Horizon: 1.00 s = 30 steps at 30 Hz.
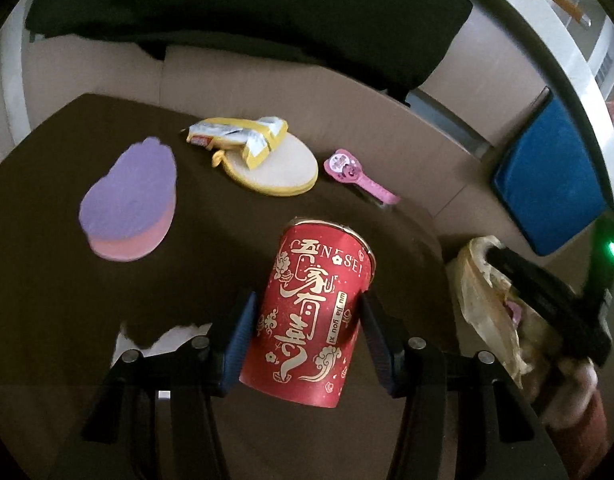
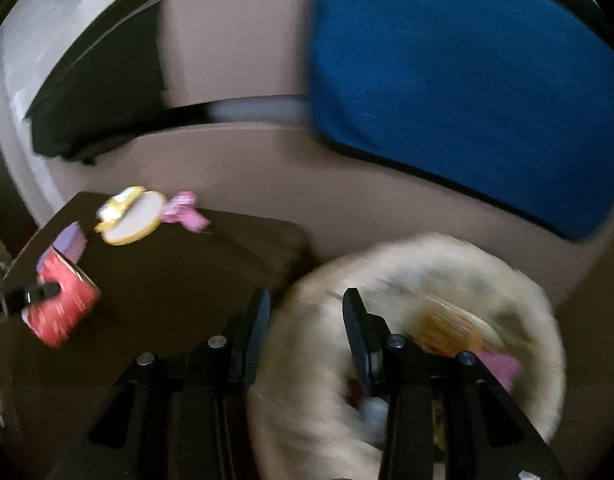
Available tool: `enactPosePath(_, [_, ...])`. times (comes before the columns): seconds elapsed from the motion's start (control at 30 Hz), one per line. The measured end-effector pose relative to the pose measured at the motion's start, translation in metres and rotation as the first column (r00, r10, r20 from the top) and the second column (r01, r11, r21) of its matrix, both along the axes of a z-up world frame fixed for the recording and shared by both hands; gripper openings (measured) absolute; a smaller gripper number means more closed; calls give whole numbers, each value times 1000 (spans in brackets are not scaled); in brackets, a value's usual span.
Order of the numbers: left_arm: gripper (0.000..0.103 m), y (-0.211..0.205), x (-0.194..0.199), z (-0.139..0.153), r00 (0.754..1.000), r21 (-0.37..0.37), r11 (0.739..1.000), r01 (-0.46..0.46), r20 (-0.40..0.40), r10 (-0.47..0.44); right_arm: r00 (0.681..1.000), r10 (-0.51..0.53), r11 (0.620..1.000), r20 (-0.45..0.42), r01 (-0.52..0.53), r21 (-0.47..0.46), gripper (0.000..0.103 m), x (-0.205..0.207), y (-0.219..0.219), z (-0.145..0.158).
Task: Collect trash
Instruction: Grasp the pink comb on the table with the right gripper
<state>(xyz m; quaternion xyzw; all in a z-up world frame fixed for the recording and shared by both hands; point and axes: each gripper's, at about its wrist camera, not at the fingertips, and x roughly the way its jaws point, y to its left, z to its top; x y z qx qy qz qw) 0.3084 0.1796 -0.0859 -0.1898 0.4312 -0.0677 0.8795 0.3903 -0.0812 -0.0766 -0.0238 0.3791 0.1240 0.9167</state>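
My left gripper [image 1: 305, 312] is shut on a red paper cup [image 1: 311, 308] with gold Chinese lettering and holds it tilted above the dark table [image 1: 47, 240]. The cup also shows in the right wrist view [image 2: 63, 304], blurred, at the far left. A yellow-and-white crumpled wrapper [image 1: 239, 136] lies on a round yellow-rimmed pad [image 1: 283, 168] at the table's far side. My right gripper [image 2: 305, 312] is open and empty, over the rim of a bin lined with a beige plastic bag [image 2: 387, 264] that holds trash. The bag also shows in the left wrist view [image 1: 479, 288], right of the table.
A purple-and-pink sponge [image 1: 131, 200] lies on the table's left. A pink toy watch [image 1: 355, 172] lies near the far right edge. A blue cushion [image 1: 551, 184] and a black cushion [image 1: 247, 12] rest on a tan sofa [image 1: 267, 76] behind the table.
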Motion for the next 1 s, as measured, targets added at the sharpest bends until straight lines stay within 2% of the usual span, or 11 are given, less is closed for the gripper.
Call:
enactPosePath(0.1, [53,11,-8,2,1000,-32,999,-20,9,20,996,89,996,-18,-89,-17,36,27,44,-7])
enactPosePath(0.2, [54,22,-9,1,1000,-55,998,-18,1,18,990,140,986,-17,-141,-88,36,52,84,-17])
enactPosePath(0.33, [54,30,-6,2,1000,-59,998,5,21,-4,987,154,967,-37,-158,-200,35,81,124,-36])
enactPosePath(0.43, [54,36,-4,2,999,-51,999,10,43,-8,990,131,965,-51,-139,-222,35,98,144,-49])
enactPosePath(0.57, [54,45,1,0,999,-102,994,26,31,-23,989,126,970,-75,-139,-202,35,110,157,-59])
enactPosePath(0.77, [54,48,2,1,999,-126,992,23,43,-18,985,160,962,-59,-169,-215,35,107,168,-60])
enactPosePath(0.83, [54,49,2,1,999,-127,992,22,42,-16,981,174,967,-81,-186,-173,21,105,165,-60])
enactPosePath(1.0, [54,46,1,4,999,-117,993,26,49,-20,988,108,978,-108,-125,-167,15,91,150,-58])
